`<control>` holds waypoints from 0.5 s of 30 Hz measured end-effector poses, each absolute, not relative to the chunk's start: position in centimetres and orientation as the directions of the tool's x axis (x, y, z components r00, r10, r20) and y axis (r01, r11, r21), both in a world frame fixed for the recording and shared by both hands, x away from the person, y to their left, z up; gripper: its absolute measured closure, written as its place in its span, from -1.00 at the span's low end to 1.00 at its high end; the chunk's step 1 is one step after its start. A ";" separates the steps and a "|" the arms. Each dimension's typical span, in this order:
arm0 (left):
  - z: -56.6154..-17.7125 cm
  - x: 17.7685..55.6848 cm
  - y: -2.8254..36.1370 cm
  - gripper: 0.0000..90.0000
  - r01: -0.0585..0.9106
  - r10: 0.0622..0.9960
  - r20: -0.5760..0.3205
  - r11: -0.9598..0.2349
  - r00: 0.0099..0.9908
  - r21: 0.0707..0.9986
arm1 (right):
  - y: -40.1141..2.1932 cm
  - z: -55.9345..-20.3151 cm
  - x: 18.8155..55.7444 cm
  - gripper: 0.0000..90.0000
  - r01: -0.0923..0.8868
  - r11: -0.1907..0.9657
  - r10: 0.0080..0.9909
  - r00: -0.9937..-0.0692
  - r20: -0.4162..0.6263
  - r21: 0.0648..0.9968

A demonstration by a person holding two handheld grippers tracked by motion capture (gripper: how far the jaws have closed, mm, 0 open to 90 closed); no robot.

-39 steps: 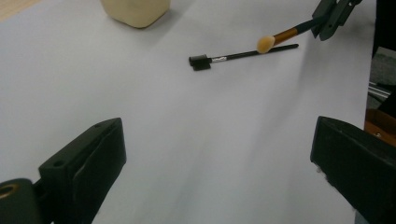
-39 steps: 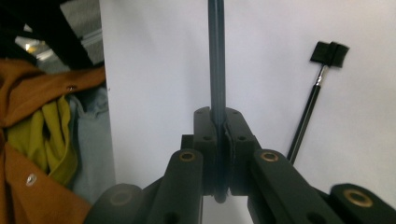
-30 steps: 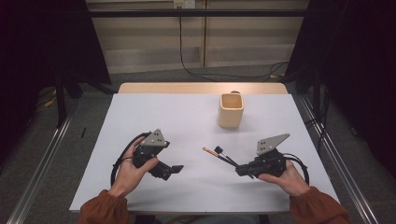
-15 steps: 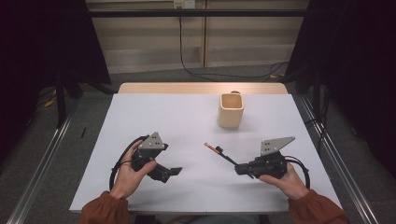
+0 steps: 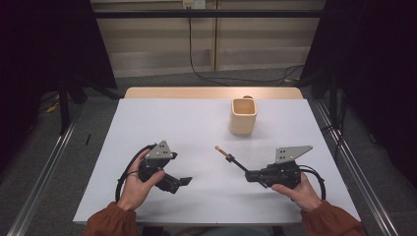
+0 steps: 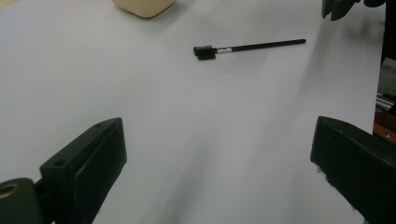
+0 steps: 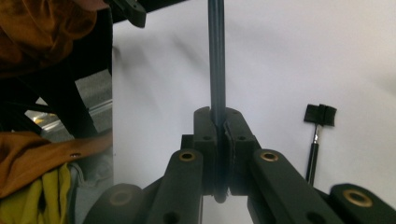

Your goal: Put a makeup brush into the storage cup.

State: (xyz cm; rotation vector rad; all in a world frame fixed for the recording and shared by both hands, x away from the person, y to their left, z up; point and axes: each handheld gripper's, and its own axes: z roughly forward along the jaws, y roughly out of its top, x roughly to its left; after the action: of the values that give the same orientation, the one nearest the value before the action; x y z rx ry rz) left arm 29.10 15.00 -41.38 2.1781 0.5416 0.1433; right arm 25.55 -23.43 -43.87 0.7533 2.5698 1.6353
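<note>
Plainly, right hand-held gripper (image 7: 219, 135) clamps unmarked dark brush handle (image 7: 216, 60).

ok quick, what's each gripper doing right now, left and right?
Left gripper: open, holding nothing.
Right gripper: closed on the dark handle of a thin brush.

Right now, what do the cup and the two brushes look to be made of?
Cup: probably matte plastic or ceramic, going by its even cream, dull surface. Held brush: dark, slightly glossy handle, likely plastic, with an orange-tan tip. Brush on the table: black handle with a silvery, metal-looking collar.
</note>
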 end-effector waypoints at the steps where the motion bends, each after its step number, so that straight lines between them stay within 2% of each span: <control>1: -41.4 29.1 15.0 -0.92 0.330 0.429 -0.089 -0.529 0.899 0.782 | -23.4 -43.8 25.5 0.90 0.386 0.333 0.397 -0.885 0.243 0.860; 15: -41.6 28.7 15.1 -0.93 0.332 0.454 -0.098 -0.473 0.886 0.816 | -23.9 -43.5 25.5 0.90 0.359 0.260 0.420 -0.878 0.229 0.896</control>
State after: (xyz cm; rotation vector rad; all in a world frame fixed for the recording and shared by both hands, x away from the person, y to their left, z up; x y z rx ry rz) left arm 28.66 15.08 -41.58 2.1066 0.5653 0.1626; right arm 25.48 -23.86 -43.51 0.7576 2.4494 1.7177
